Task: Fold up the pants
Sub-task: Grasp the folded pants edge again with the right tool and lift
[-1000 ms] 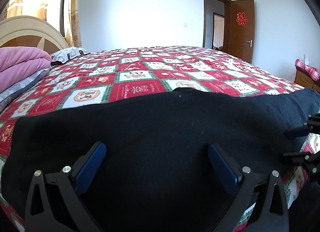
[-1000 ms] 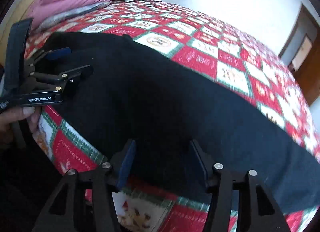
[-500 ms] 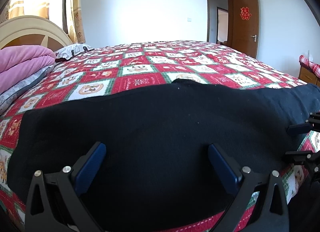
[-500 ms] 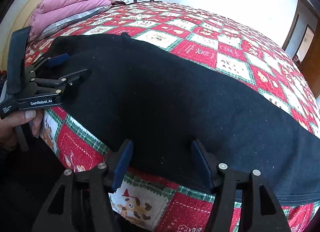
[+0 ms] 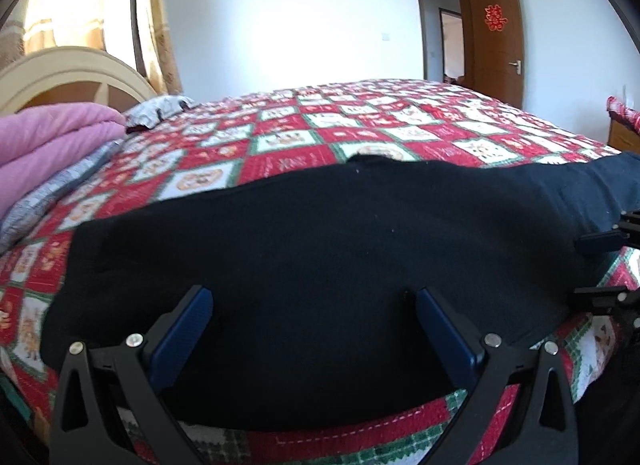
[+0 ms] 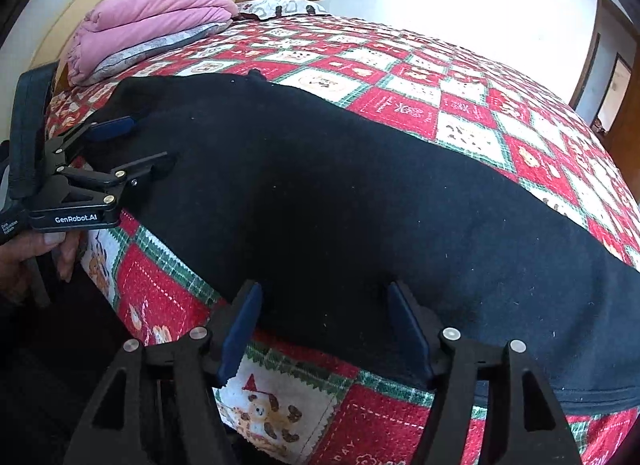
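Note:
Black pants (image 5: 320,257) lie flat along the near edge of the bed, stretching left to right; they also show in the right wrist view (image 6: 360,193). My left gripper (image 5: 312,321) is open, its blue pads over the pants near their left end, holding nothing. It also shows in the right wrist view (image 6: 140,145), at the cloth's left end. My right gripper (image 6: 324,321) is open over the pants' near edge, empty. Its fingertips (image 5: 600,241) show at the right edge of the left wrist view.
The bed has a red, white and green patchwork quilt (image 5: 360,133). A folded pink blanket (image 6: 152,25) and a pillow lie by the headboard (image 5: 72,73). A brown door (image 5: 496,37) stands open at the far right. The bed's edge drops off just below the pants.
Both grippers have drawn back toward me a little and risen. More of the quilt's near edge shows below the pants. The pants lie as before.

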Demonstrator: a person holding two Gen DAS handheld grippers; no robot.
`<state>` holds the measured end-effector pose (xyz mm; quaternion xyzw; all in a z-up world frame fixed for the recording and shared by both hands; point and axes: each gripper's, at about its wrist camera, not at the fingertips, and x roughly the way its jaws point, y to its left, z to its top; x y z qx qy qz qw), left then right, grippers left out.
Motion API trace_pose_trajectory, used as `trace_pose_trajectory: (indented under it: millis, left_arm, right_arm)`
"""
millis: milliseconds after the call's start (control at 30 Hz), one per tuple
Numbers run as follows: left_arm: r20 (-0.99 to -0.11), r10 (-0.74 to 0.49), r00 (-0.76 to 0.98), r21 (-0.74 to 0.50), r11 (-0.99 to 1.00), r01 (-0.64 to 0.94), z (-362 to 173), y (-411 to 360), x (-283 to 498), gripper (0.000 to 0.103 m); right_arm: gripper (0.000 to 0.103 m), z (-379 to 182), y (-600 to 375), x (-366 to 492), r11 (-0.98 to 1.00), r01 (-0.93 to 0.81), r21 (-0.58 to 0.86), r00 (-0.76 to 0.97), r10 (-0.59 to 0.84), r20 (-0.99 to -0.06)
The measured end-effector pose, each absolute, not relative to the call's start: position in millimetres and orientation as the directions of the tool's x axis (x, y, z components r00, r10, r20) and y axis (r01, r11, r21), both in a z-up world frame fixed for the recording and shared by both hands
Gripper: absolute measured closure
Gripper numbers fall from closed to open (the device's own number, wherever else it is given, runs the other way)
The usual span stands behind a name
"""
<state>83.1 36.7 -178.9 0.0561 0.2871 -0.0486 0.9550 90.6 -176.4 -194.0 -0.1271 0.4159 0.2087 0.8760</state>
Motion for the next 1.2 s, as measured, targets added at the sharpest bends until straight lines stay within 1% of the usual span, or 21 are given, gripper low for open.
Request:
trace_pose_trajectory:
  millis: [33, 133, 233, 267, 333, 367, 400, 433, 467, 533, 567, 633, 667, 733, 800, 867, 967, 1067, 1133, 1200]
  left_arm:
    - [-0.552, -0.063, 0.832, 0.081, 0.988, 0.128, -179, 36, 83, 0.0]
    - [-0.549, -0.07, 0.833, 0.095, 0.985, 0.145, -179, 33, 82, 0.0]
    - [-0.564, -0.081, 0.822, 0.092, 0.983, 0.159, -182, 32, 84, 0.0]
    - [-0.565, -0.087, 0.82, 0.082, 0.984, 0.161, -182, 33, 85, 0.0]
    - [-0.574, -0.101, 0.813, 0.059, 0.985, 0.165, -183, 35, 87, 0.0]
    - [-0.575, -0.105, 0.811, 0.054, 0.985, 0.165, -183, 36, 87, 0.0]
    - [-0.578, -0.109, 0.809, 0.048, 0.985, 0.167, -183, 36, 88, 0.0]
    - [-0.58, -0.112, 0.807, 0.043, 0.985, 0.167, -183, 36, 88, 0.0]
    - [-0.583, -0.113, 0.805, 0.04, 0.985, 0.167, -183, 36, 88, 0.0]
    - [-0.586, -0.113, 0.802, 0.037, 0.985, 0.166, -182, 35, 88, 0.0]
    - [-0.591, -0.117, 0.798, 0.029, 0.986, 0.166, -181, 33, 88, 0.0]
    - [-0.598, -0.138, 0.79, 0.003, 0.985, 0.174, -179, 30, 88, 0.0]
    - [-0.601, -0.167, 0.781, -0.027, 0.982, 0.188, -177, 28, 89, 0.0]
    - [-0.601, -0.205, 0.772, -0.054, 0.975, 0.217, -171, 21, 89, 0.0]
    - [-0.595, -0.234, 0.769, -0.046, 0.965, 0.258, -160, 7, 92, 0.0]
    - [-0.591, -0.269, 0.761, -0.05, 0.953, 0.298, -151, -4, 97, 0.0]
    - [-0.599, -0.315, 0.736, -0.074, 0.937, 0.341, -143, -20, 109, 0.0]
    - [-0.613, -0.338, 0.714, -0.097, 0.929, 0.356, -142, -33, 118, 0.0]
    - [-0.611, -0.347, 0.712, -0.114, 0.928, 0.355, -145, -37, 119, 0.0]
    - [-0.607, -0.353, 0.712, -0.139, 0.929, 0.343, -150, -38, 117, 0.0]
  right_arm:
    - [0.036, -192, -178, 91, 0.88, -0.473, -0.036, 0.562, 0.27, -0.782]
    - [0.036, -179, -199, 97, 0.9, -0.429, 0.073, 0.53, 0.316, -0.787]
    - [0.036, -158, -241, 99, 0.948, -0.305, 0.089, 0.598, 0.264, -0.757]
    - [0.036, -151, -260, 98, 0.962, -0.26, 0.079, 0.621, 0.229, -0.75]
    - [0.036, -143, -292, 93, 0.987, -0.158, 0.005, 0.671, 0.111, -0.733]
    - [0.036, -140, -314, 90, 0.996, -0.079, -0.053, 0.688, 0.016, -0.725]
    - [0.036, -141, -330, 88, 0.996, -0.03, -0.079, 0.684, -0.037, -0.728]
    - [0.036, -143, -342, 88, 0.997, 0.0, -0.082, 0.674, -0.061, -0.736]
    - [0.036, -151, -362, 87, 0.997, 0.042, -0.066, 0.637, -0.077, -0.767]
    - [0.036, -162, -378, 84, 0.999, 0.037, -0.025, 0.599, -0.042, -0.8]
    - [0.036, -165, -379, 77, 1.0, 0.009, -0.028, 0.605, -0.027, -0.795]
    - [0.036, -166, -374, 71, 0.998, -0.015, -0.066, 0.618, -0.043, -0.785]
    - [0.036, -165, -371, 70, 0.997, -0.012, -0.076, 0.622, -0.052, -0.781]
    - [0.036, -164, -374, 73, 0.998, 0.002, -0.058, 0.621, -0.047, -0.783]
    - [0.036, -161, -381, 72, 1.0, -0.002, -0.029, 0.622, -0.022, -0.783]
    - [0.036, -152, -392, 71, 0.999, -0.001, 0.038, 0.635, 0.03, -0.772]
    - [0.036, -133, -418, 64, 0.989, 0.062, 0.137, 0.672, 0.06, -0.739]
    - [0.036, -112, -448, 52, 0.973, 0.145, 0.178, 0.728, 0.017, -0.685]
    - [0.036, -99, -473, 41, 0.949, 0.213, 0.232, 0.767, -0.015, -0.641]
    - [0.036, -89, -508, 27, 0.893, 0.285, 0.348, 0.805, -0.026, -0.592]
